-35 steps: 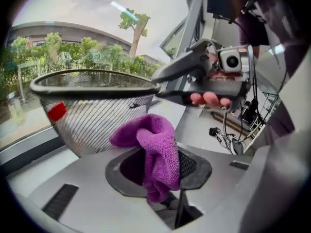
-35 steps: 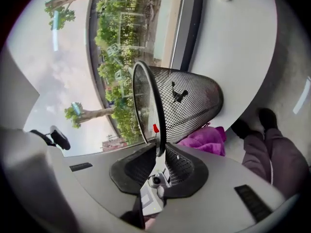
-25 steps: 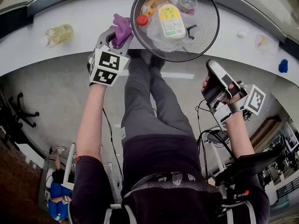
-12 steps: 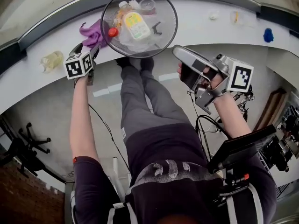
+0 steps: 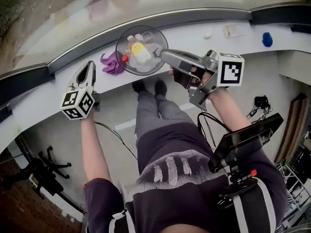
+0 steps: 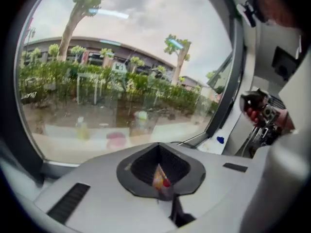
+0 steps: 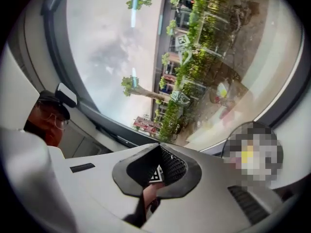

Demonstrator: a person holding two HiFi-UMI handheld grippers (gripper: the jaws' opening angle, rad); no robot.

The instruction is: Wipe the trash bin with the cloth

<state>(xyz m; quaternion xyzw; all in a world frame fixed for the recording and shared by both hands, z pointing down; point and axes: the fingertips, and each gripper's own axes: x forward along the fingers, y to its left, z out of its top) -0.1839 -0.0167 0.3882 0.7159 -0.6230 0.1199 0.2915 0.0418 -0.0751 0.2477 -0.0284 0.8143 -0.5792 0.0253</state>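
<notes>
On the left of the curved white ledge (image 5: 189, 35), the left gripper (image 5: 89, 66) is hovering at the near edge, its jaws having just been closing and now pressing together with nothing between them. Right of it the purple cloth (image 5: 111, 63) is lying crumpled on the ledge, free of both tools and just beside the left wall of the wire-mesh trash bin (image 5: 118, 47). That bin is standing upright on the ledge and holding plastic bottles (image 5: 139, 51) and other rubbish. Further right the right gripper (image 5: 165, 55) is pointing across toward the bin's near rim, jaws likewise pressed together and carrying nothing; whether its tip is touching the mesh I cannot tell.

By my reading no wiping is going on at this moment, since the cloth is sitting loose. If the bin is needing more wiping, the left tool should be spreading its jaws, coming over to the cloth and pinching a fold, while the right is steadying the rim against sliding.

The ledge is running below a wide window (image 6: 121, 57) showing trees and low buildings, small oddments are lying toward its right end, and a grey floor is stretching beneath
</notes>
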